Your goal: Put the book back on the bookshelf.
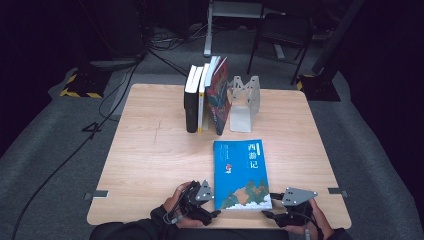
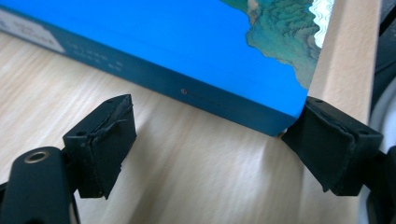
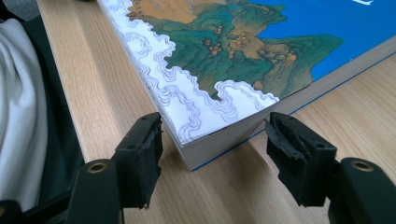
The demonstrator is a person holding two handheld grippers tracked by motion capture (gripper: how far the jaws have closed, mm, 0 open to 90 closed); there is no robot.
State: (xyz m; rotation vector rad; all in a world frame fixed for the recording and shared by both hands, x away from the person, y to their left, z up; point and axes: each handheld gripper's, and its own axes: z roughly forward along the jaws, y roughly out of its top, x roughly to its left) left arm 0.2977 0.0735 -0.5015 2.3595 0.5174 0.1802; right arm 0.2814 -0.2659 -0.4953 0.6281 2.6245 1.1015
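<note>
A blue book (image 1: 240, 172) with a painted landscape cover lies flat near the table's front edge. My left gripper (image 1: 216, 212) sits at its near left corner, open, and the book's spine (image 2: 201, 95) runs just beyond the jaws. One fingertip (image 2: 327, 140) touches the spine's corner. My right gripper (image 1: 266, 214) is at the near right corner, open. The corner of the blue book (image 3: 205, 79) pokes in between its fingers (image 3: 140, 154), which stand apart from the page edges.
Several books (image 1: 206, 95) stand upright at the back of the wooden table (image 1: 150, 160), leaning on a metal bookend (image 1: 244, 100). The table's front edge runs just under both hands. Chairs and cables lie beyond the table on the dark floor.
</note>
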